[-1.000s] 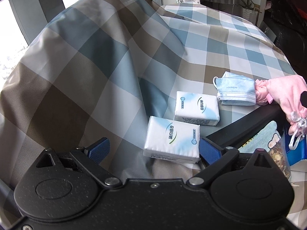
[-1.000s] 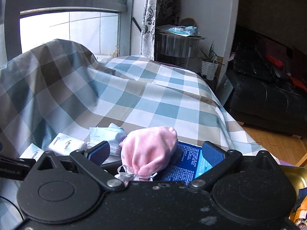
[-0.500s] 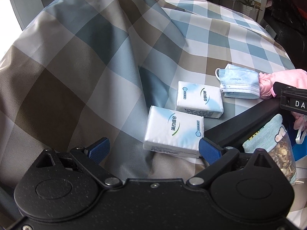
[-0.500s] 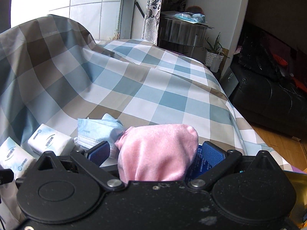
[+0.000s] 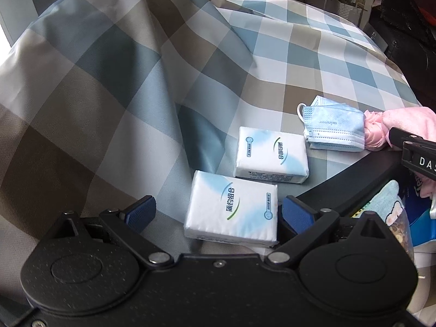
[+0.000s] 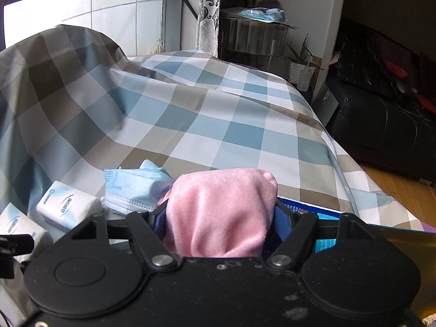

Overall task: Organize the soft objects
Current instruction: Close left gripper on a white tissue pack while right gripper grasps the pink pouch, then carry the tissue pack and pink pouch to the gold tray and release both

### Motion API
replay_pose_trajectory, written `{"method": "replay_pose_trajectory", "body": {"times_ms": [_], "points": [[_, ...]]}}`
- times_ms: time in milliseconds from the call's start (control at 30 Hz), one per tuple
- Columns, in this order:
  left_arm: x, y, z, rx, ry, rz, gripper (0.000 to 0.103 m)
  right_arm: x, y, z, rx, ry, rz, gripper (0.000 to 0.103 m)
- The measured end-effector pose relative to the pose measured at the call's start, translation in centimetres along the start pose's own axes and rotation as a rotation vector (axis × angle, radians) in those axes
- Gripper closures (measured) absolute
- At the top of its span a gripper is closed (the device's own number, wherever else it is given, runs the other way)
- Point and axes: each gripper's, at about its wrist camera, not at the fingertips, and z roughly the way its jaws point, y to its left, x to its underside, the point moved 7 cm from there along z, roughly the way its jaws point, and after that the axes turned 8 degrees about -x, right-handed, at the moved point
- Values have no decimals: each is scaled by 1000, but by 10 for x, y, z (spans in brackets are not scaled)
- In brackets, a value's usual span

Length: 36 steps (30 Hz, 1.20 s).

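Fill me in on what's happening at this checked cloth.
A person is sorting soft things with a handheld claw in each hand. The right claw has just been closing and now squeezes a pink plush pouch between its pads. The left claw stands open around the nearer tissue pack, not pressing it. A second tissue pack and a blue face mask lie on the checked cloth.

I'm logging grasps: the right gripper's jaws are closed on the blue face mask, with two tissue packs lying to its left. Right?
Not quite. In the right wrist view the right gripper has its jaws, which have just been closing, pressed on the pink plush pouch, not the face mask. The mask lies free on the checked cloth. The two tissue packs do lie to the left.
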Motion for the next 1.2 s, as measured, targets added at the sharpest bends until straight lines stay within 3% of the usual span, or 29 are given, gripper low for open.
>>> {"method": "replay_pose_trajectory", "body": {"times_ms": [167, 500, 600, 633, 667, 800, 1033, 1200], "points": [[1, -9, 17, -50, 18, 35, 6, 0, -1, -1, -3, -6, 13, 31], [4, -9, 30, -30, 39, 29, 7, 1, -1, -4, -4, -9, 23, 31], [5, -10, 29, -13, 30, 35, 19, -1, -2, -10, -7, -18, 36, 31], [5, -11, 27, 3, 26, 34, 30, -2, -2, -12, -9, -23, 42, 31], [5, -12, 25, 9, 24, 32, 35, -3, -4, -16, -12, -30, 49, 31], [6, -12, 21, 18, 16, 29, 36, -11, -12, -34, -14, -64, 71, 32], [-19, -5, -19, 19, -64, 5, 36, -21, -40, -78, 1, -125, 116, 32], [-47, -19, -61, 64, -133, 30, 35, -17, -76, -117, 36, -154, 167, 32]]}}
